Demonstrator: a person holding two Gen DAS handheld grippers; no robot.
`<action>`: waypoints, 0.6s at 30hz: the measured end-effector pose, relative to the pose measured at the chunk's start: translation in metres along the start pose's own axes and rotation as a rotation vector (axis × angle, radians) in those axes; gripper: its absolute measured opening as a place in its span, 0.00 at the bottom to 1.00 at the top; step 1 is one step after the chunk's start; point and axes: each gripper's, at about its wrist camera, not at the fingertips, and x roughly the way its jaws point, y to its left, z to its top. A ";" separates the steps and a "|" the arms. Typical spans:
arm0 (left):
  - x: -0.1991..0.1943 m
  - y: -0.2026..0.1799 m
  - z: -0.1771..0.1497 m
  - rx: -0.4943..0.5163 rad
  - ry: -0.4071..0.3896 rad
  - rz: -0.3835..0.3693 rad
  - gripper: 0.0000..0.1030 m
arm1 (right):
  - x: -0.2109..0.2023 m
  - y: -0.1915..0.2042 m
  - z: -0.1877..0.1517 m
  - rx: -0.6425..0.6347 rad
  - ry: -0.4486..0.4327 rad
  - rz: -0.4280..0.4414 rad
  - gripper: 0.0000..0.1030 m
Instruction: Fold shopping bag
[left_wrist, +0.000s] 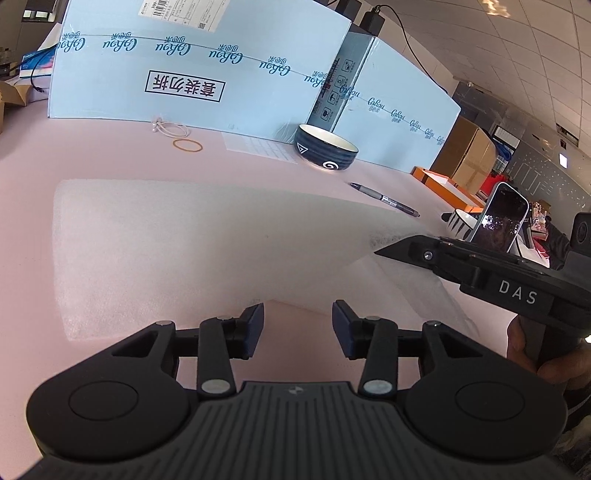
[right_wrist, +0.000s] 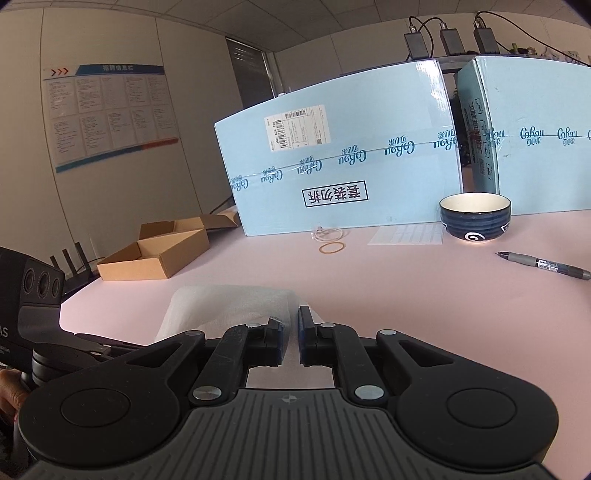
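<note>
The shopping bag (left_wrist: 184, 240) is a thin white, slightly frosted sheet lying flat on the pink table (left_wrist: 258, 166). My left gripper (left_wrist: 298, 325) hovers over the bag's near edge, open, with only bare table between its blue pads. My right gripper (left_wrist: 380, 252) comes in from the right and pinches the bag's right corner, lifting a flap (left_wrist: 391, 284) off the table. In the right wrist view the right gripper (right_wrist: 291, 325) is shut, with a white strip of the bag (right_wrist: 229, 306) caught between its pads and the rest of the bag spreading out ahead to the left.
Two light blue cartons (left_wrist: 192, 70) stand along the back of the table. Before them lie a dark blue bowl (left_wrist: 327, 147), a grey pen (left_wrist: 384, 199), a rubber band (left_wrist: 187, 145) and a paper sheet (left_wrist: 258, 146). A propped phone (left_wrist: 502, 218) stands right; an open cardboard box (right_wrist: 155, 251) sits left.
</note>
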 end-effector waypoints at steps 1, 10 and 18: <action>0.000 0.000 -0.001 0.000 0.000 -0.008 0.38 | -0.003 -0.002 0.001 0.015 -0.026 0.004 0.08; 0.011 0.004 0.015 -0.038 -0.056 0.023 0.39 | -0.013 0.001 0.005 0.006 -0.058 0.055 0.08; 0.000 0.017 0.055 -0.006 -0.193 0.130 0.39 | -0.010 -0.001 -0.009 0.011 0.034 0.071 0.08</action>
